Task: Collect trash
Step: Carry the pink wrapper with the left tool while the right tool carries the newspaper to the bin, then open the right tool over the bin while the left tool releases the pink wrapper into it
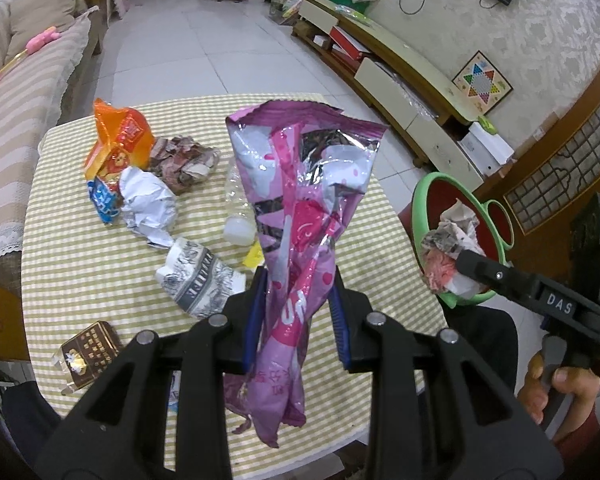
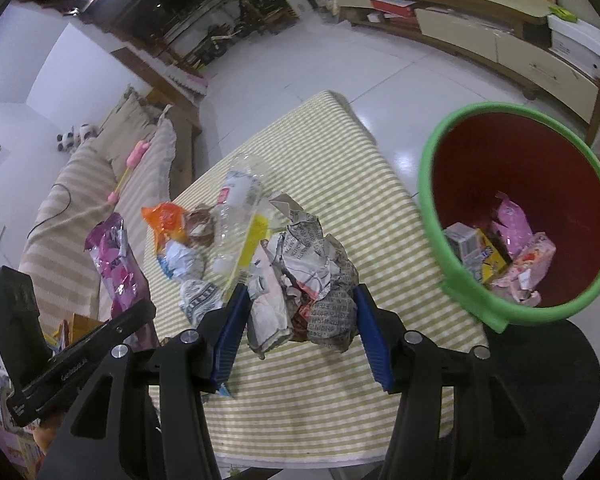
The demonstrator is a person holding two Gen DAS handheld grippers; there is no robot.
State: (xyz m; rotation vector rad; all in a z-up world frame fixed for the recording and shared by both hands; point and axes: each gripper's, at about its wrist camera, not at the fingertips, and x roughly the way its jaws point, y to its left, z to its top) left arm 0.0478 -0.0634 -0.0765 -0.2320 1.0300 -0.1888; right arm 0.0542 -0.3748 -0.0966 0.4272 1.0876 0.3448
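"das" on right hand-held gripper (image 1: 456,270) around crumpled newspaper (image 1: 452,232)

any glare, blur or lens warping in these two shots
Left wrist view: glare glints on the shiny pink foil snack bag pinched in the left claw; strong fisheye bends the long cream TV cabinet, corners black. Right wrist view: ceiling light reflects off the glossy white tiled floor; the green-rimmed red bin bulges; the crumpled newspaper wad in the right claw stays sharp.
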